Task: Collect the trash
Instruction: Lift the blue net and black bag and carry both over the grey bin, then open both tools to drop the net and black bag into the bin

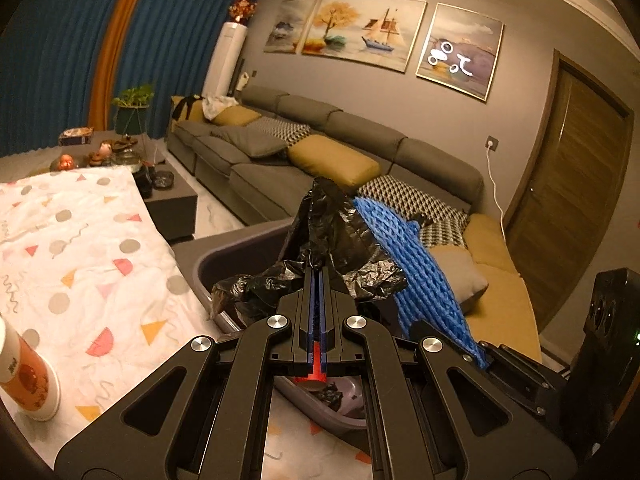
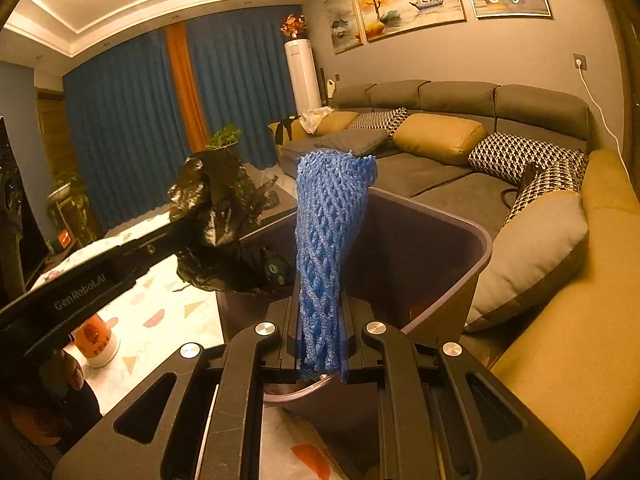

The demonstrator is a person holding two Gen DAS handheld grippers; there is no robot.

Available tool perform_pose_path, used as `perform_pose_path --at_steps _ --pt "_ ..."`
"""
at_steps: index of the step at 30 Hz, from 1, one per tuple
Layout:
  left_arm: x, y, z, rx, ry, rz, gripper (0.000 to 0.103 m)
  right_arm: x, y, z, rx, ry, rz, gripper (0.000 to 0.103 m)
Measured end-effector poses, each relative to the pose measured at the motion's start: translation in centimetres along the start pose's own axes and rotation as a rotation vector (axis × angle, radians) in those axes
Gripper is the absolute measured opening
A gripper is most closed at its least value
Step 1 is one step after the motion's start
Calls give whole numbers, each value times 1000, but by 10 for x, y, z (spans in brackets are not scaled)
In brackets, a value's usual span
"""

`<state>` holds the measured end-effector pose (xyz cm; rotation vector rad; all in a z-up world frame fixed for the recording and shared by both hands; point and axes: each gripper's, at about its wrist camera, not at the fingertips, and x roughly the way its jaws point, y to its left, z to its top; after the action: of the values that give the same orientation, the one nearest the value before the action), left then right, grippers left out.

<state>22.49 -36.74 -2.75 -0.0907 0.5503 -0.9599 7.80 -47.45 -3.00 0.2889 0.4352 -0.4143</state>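
My left gripper (image 1: pixel 319 280) is shut on a crumpled black plastic bag (image 1: pixel 332 236) and holds it above the purple-grey trash bin (image 1: pixel 208 268). The bag also shows in the right wrist view (image 2: pixel 218 204). My right gripper (image 2: pixel 322 312) is shut on a blue foam net sleeve (image 2: pixel 328 232), upright over the bin's (image 2: pixel 472 240) opening. The sleeve shows at the right of the bag in the left wrist view (image 1: pixel 404 256). Some black scrap lies inside the bin (image 1: pixel 332 394).
A table with a white patterned cloth (image 1: pixel 80 248) stands left of the bin, with an orange-and-white cup (image 1: pixel 28 380) on it. A grey sofa with cushions (image 2: pixel 440 132) runs behind and right. A dark coffee table (image 1: pixel 168 196) holds small items.
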Motion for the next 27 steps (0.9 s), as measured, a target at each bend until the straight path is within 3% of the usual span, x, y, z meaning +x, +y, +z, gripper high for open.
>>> perform_pose_path --at_steps 13,16,18,21,27 --pt "23 4 -11 -14 74 -18 2 8 3 -1 -6 20 4 14" --pt "19 9 -13 -27 82 -44 22 9 4 -1 -1 24 6 15" --pt "16 13 -14 -42 72 -32 54 9 3 -2 3 26 7 18" --pt "8 22 -16 -71 57 12 72 10 2 -2 6 27 3 31" --pt "-26 31 -18 -72 -9 101 91 7 4 -3 9 15 -18 44"
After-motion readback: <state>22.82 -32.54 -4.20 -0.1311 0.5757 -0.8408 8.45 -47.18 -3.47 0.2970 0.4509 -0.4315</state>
